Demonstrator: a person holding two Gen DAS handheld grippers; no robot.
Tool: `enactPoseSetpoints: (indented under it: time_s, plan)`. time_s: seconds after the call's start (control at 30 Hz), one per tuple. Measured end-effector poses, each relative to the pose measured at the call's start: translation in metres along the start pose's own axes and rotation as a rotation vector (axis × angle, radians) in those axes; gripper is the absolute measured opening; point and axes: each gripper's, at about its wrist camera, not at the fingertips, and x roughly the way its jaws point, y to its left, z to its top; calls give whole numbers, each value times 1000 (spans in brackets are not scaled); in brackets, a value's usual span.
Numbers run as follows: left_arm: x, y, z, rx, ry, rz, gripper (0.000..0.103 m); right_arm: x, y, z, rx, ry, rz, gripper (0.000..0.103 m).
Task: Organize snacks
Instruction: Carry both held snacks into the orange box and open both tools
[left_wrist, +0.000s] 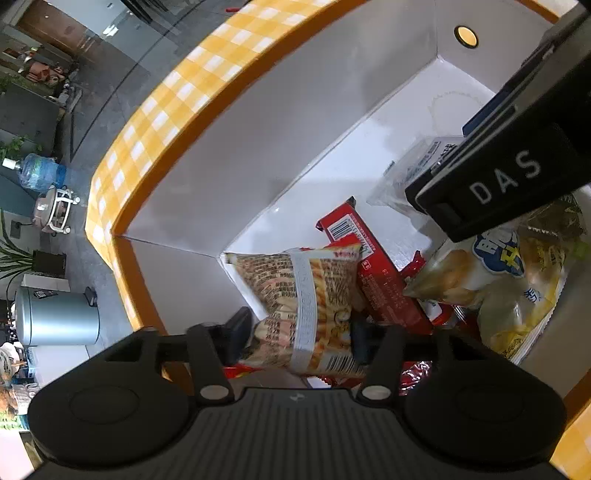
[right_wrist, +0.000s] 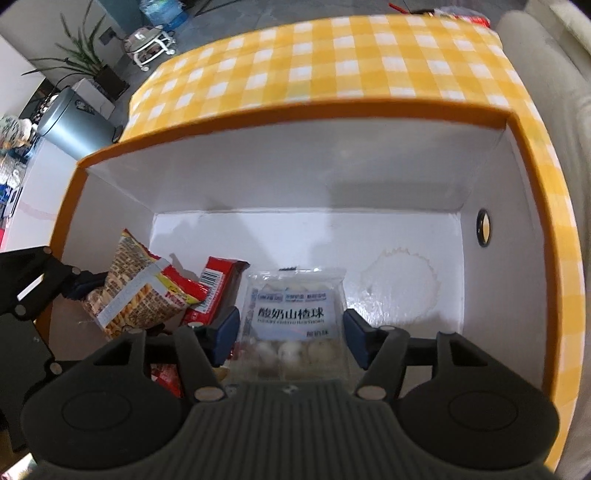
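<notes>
A yellow-checked box with an orange rim (right_wrist: 295, 107) and white inside holds the snacks. My left gripper (left_wrist: 299, 336) reaches down into it, open, with a printed stick-snack bag (left_wrist: 306, 295) between its fingers; the pads do not press on it. A red packet (left_wrist: 380, 273) and a yellow bag with a blue logo (left_wrist: 498, 284) lie beside that bag. In the right wrist view my right gripper (right_wrist: 291, 336) straddles a clear pack of white balls (right_wrist: 291, 314) lying on the box floor. Its blue pads (right_wrist: 229, 332) stand just off the pack's sides, open.
The box's right half shows bare white floor (right_wrist: 402, 284), and a round hole (right_wrist: 484, 227) pierces the right wall. Outside on the floor stand a grey bin (right_wrist: 70, 122), a water bottle (left_wrist: 40, 171) and a potted plant (right_wrist: 85, 55).
</notes>
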Motion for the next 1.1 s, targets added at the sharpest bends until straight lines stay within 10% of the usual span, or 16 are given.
enactPoseSetpoints:
  time_s: [1.1]
  plan:
    - [-145,20,-83,-443,-341,-49,89,-126,47,-74,-98,-239,6,84]
